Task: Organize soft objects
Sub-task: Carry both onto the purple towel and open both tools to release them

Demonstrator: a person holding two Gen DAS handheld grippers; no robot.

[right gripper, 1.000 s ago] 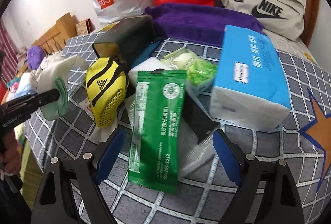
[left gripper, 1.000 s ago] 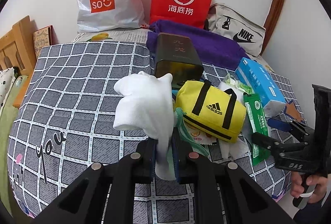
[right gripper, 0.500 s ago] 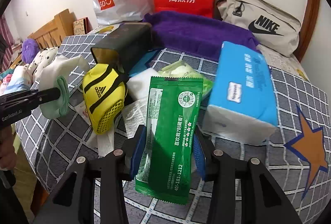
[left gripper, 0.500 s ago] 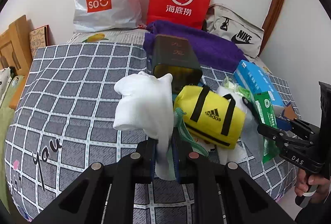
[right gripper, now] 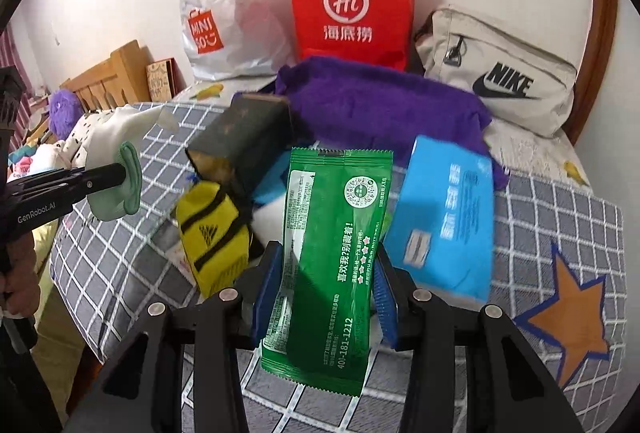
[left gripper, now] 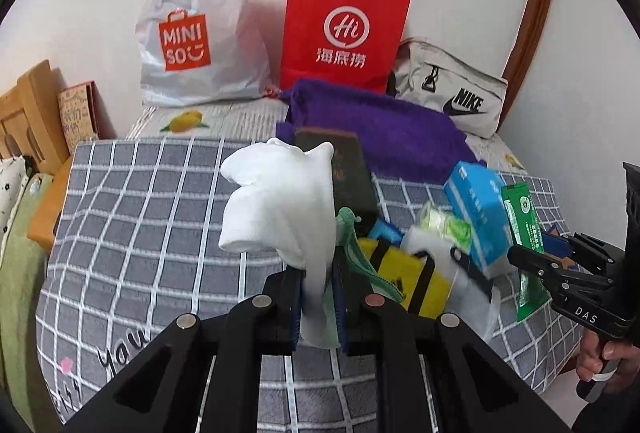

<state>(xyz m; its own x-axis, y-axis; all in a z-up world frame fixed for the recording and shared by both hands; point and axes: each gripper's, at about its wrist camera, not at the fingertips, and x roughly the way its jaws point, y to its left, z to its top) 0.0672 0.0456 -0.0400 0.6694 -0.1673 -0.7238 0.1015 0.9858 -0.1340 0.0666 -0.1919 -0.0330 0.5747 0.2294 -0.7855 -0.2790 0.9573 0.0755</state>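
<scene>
**Listener:** What are your two tools holding right now?

**Me:** My left hand-held gripper (left gripper: 319, 297) is clamped tight on a bunched white cloth with a pale green edge (left gripper: 280, 201), lifted over the grey checked bedspread (left gripper: 140, 217). My right hand-held gripper (right gripper: 326, 293) has just closed on a flat green foil sachet (right gripper: 332, 253); its blue pads (right gripper: 267, 289) press both long edges.

**Listener:** What lies nearby?

**Me:** Behind the sachet I see a blue tissue pack (right gripper: 444, 217), a small yellow bag with black straps (right gripper: 212, 233) and a fuzzy purple towel (right gripper: 380, 105).
</scene>
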